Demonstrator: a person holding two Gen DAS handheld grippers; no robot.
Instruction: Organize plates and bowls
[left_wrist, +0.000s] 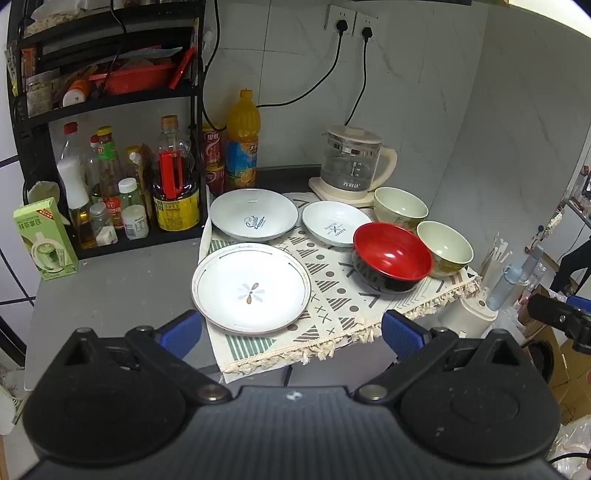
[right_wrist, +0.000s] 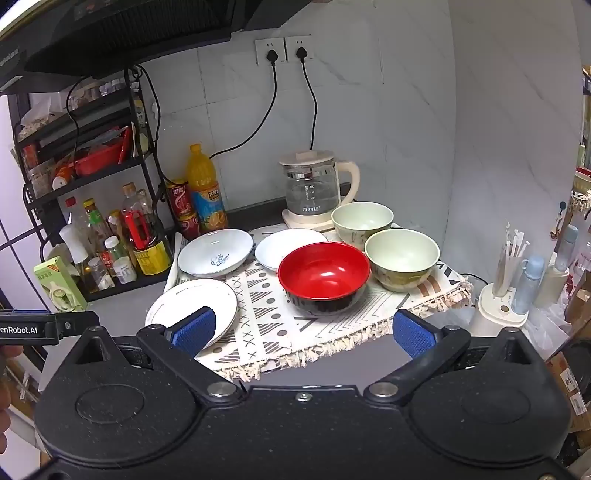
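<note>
Both the left gripper (left_wrist: 291, 332) and right gripper (right_wrist: 303, 332) hover empty, fingers wide apart (one reads "enRobot.AI"). The "Sweet" plate (left_wrist: 254, 214) and red bowl (left_wrist: 392, 256) sit on the counter's patterned cloth (left_wrist: 332, 295), near its back edge.

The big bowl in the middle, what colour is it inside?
The big bowl is shiny red inside and black outside. The right wrist view shows it best.
</note>
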